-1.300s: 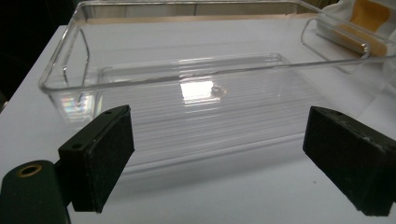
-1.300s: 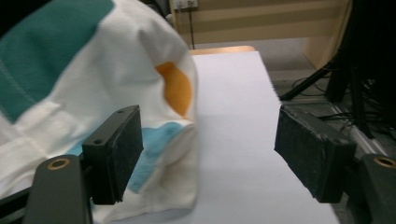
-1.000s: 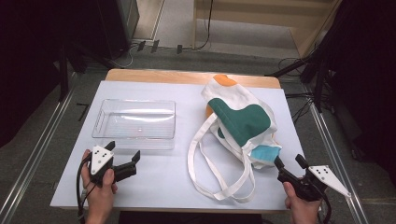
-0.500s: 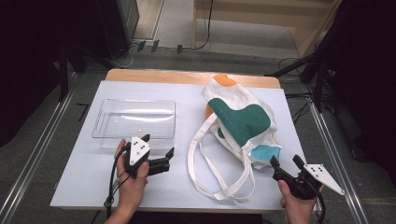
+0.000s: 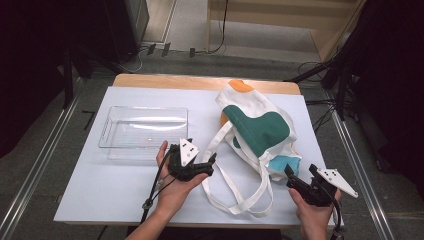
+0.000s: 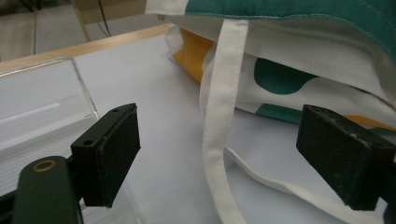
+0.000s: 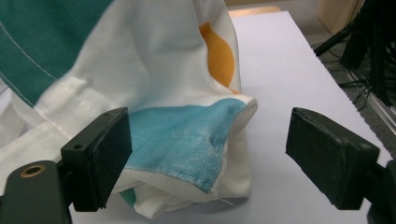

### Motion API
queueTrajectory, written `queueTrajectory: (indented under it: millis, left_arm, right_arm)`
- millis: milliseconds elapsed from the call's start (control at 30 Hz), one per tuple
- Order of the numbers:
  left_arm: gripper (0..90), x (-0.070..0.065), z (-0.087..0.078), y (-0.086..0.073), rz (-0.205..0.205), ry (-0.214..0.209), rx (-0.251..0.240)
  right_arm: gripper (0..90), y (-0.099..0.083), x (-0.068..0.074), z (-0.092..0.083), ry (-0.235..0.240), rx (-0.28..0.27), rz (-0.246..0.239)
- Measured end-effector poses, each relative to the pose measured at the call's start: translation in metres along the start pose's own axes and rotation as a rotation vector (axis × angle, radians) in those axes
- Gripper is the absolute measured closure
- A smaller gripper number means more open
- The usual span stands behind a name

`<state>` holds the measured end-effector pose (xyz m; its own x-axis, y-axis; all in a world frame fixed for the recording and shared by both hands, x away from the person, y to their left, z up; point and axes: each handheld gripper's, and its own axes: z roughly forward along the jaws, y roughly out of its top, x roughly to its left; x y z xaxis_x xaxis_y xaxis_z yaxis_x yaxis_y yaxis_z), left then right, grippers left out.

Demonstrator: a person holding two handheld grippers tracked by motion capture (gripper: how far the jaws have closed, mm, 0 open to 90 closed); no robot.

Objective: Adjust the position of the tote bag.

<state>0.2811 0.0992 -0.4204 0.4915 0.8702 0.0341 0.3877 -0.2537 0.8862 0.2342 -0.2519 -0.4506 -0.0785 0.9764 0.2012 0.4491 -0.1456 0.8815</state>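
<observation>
A white tote bag (image 5: 260, 125) with green, orange and blue patches lies on the right half of the white table (image 5: 110, 185). Its long white straps (image 5: 245, 197) loop toward the front edge. My left gripper (image 5: 214, 161) is open beside the nearer strap (image 6: 219, 126), which runs up between its jaws in the left gripper view. My right gripper (image 5: 299, 176) is open at the bag's blue corner (image 7: 187, 140); that corner (image 5: 285, 163) lies between and just beyond its jaws. Neither gripper holds anything.
A clear plastic tray (image 5: 142, 131) stands empty at the left of the table, its corner (image 6: 70, 93) close to my left jaw. Metal rails (image 5: 30, 180) run along both sides of the table, and cables lie on the floor behind.
My left gripper has swept right from the table's front left to the bag's strap. My right gripper has edged slightly left toward the blue corner. The bag and tray have not moved.
</observation>
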Motion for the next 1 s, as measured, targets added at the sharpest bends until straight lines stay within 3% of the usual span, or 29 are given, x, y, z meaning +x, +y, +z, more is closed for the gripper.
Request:
queueTrajectory:
  millis: [133, 233, 300, 367, 400, 433, 533, 700, 767, 867, 933, 1000]
  left_arm:
    - [15.6, -0.01, 0.02, 0.002, 0.007, -0.002, 0.026]
    - [18.7, -0.016, 0.032, -0.002, 0.013, 0.016, 0.029]
    - [25.7, -0.019, 0.039, -0.005, 0.032, 0.041, 0.026]
    - [40.2, -0.019, 0.045, -0.007, 0.039, 0.087, 0.018]
    - [45.4, -0.019, 0.049, -0.007, 0.026, 0.08, 0.021]
    - [47.3, -0.018, 0.053, -0.007, 0.018, 0.07, 0.04]
    - [47.7, -0.019, 0.066, -0.008, 0.017, 0.061, 0.098]
    - [55.0, -0.013, 0.083, -0.015, -0.033, 0.066, 0.191]
    - [58.5, -0.01, 0.088, -0.017, -0.06, 0.032, 0.238]
    - [72.6, -0.009, 0.087, -0.018, -0.076, 0.006, 0.251]
    - [86.2, -0.009, 0.085, -0.019, -0.075, -0.037, 0.257]
    - [88.4, -0.01, 0.081, -0.021, -0.084, -0.083, 0.253]
  right_arm:
    - [19.8, -0.003, -0.001, 0.007, -0.009, 0.046, 0.018]
    - [27.9, -0.007, 0.001, 0.011, -0.008, 0.071, -0.006]
    - [33.2, -0.009, 0.003, 0.013, 0.008, 0.086, 0.001]
    - [39.4, -0.011, 0.003, 0.015, 0.025, 0.096, -0.005]
    - [45.4, -0.012, 0.003, 0.016, 0.041, 0.1, -0.004]
    - [49.8, -0.013, 0.002, 0.017, 0.063, 0.102, -0.012]
    - [56.9, -0.015, 0.002, 0.017, 0.056, 0.094, -0.036]
    - [69.5, -0.014, -0.005, 0.016, 0.085, 0.089, -0.029]
    - [71.7, -0.013, -0.008, 0.014, 0.105, 0.087, -0.036]
    - [73.9, -0.012, -0.011, 0.013, 0.118, 0.083, -0.039]
    - [74.6, -0.011, -0.012, 0.013, 0.116, 0.076, -0.041]
    - [74.9, -0.01, -0.014, 0.012, 0.112, 0.074, -0.041]
